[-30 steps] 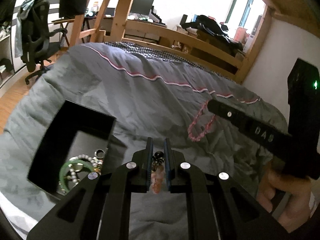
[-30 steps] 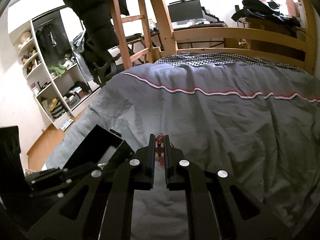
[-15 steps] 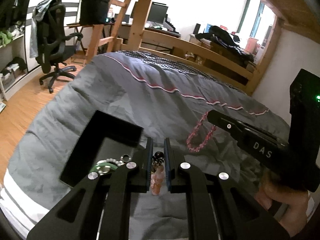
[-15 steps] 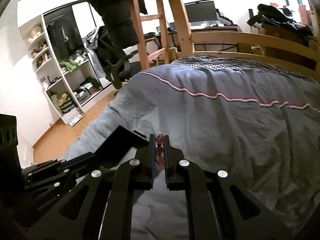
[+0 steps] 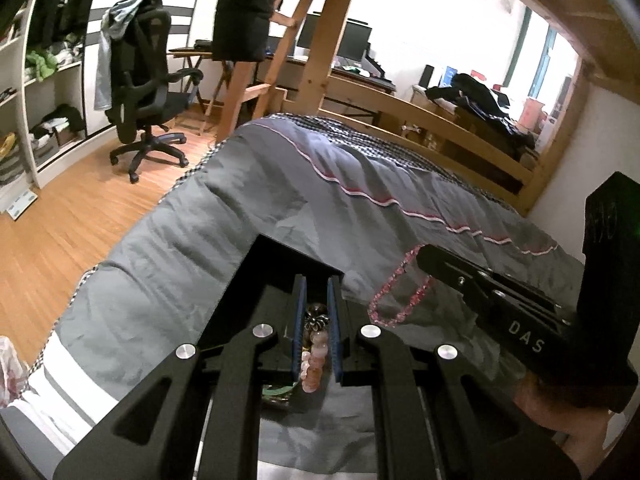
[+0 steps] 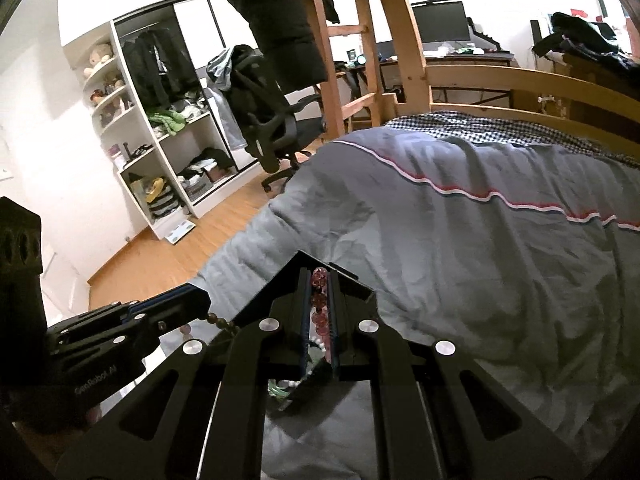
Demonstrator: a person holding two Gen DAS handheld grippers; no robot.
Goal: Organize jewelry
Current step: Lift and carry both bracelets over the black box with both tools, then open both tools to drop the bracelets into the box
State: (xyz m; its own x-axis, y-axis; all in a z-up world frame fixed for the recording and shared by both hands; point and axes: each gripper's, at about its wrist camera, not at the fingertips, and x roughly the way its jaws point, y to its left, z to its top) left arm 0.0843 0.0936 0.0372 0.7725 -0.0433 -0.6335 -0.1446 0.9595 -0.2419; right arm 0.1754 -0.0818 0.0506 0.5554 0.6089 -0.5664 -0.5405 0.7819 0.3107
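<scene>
My left gripper (image 5: 316, 280) is shut on a peach bead bracelet (image 5: 314, 354) with a dark charm, held over the open black jewelry box (image 5: 276, 258) on the grey bed. My right gripper (image 6: 319, 276) is shut on a pink bead bracelet (image 6: 320, 308); in the left wrist view that bracelet (image 5: 394, 300) hangs in a loop from the right gripper (image 5: 424, 254), just right of the box. The box (image 6: 320, 264) lies under both grippers in the right wrist view, with green and pearl pieces (image 6: 280, 390) glimpsed inside. The left gripper (image 6: 200, 302) shows there at left, beads (image 6: 220, 322) trailing from it.
The grey duvet (image 5: 280, 200) with a red and white stripe covers the bed. A wooden bed frame and ladder (image 5: 320, 40) stand behind. An office chair (image 5: 140, 92) and white shelves (image 6: 160, 140) stand on the wood floor to the left.
Both grippers have moved left toward the bed's edge, each with its bracelet. The left gripper now stands over the black box, which was earlier at its left.
</scene>
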